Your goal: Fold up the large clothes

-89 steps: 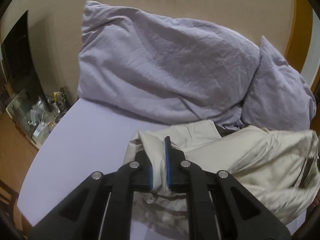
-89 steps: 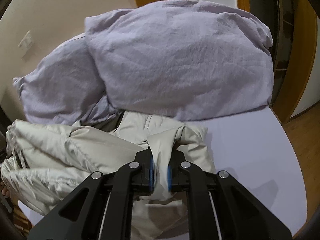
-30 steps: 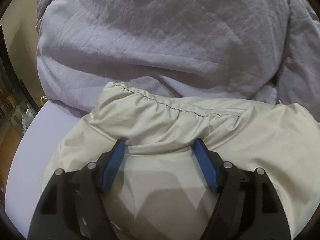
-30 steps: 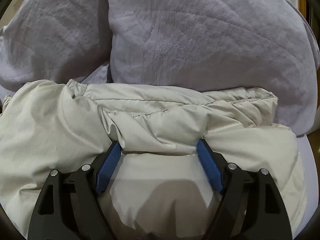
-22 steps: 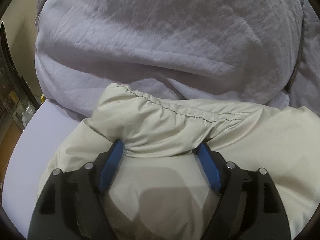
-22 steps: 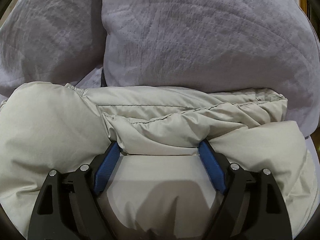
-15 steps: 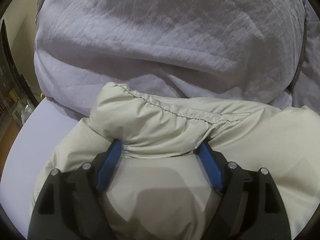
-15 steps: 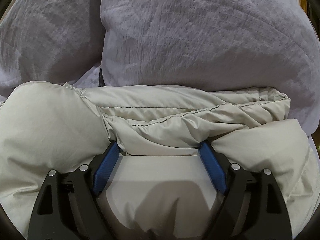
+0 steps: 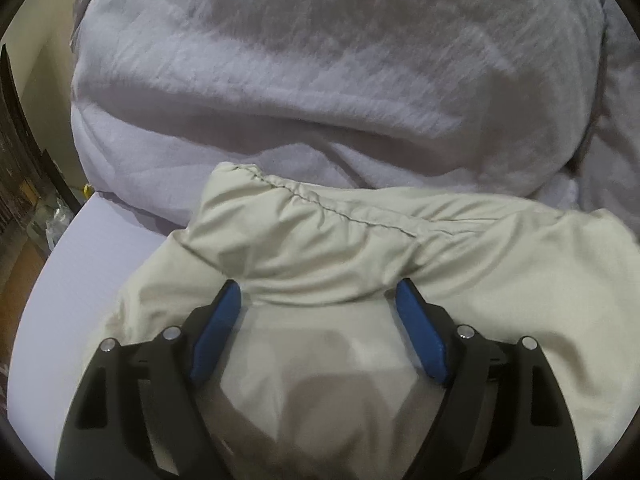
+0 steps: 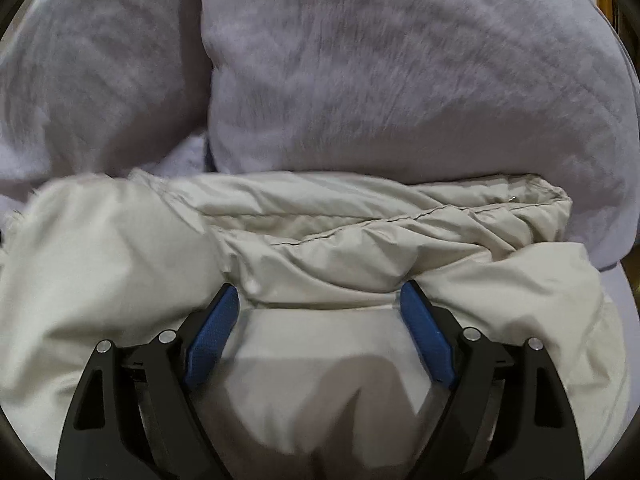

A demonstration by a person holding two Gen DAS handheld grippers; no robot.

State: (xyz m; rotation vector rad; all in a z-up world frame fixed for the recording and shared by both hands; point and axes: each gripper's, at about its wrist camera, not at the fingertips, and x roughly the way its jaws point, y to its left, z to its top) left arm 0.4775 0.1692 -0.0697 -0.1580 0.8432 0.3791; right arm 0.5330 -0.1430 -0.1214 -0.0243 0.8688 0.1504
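Cream jacket [image 9: 460, 264] — puffy, bunched, stitched seam.

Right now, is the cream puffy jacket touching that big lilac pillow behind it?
Touching. In the right wrist view the jacket has its stitched top edge pressed against the bottom of the pillow, with no gap showing between them.

Both wrist views close, looking forward-down over cream jacket [image 9: 460, 264] [image 10: 360, 248] toward lavender pillows [image 9: 320, 80] [image 10: 400, 80]; both share these
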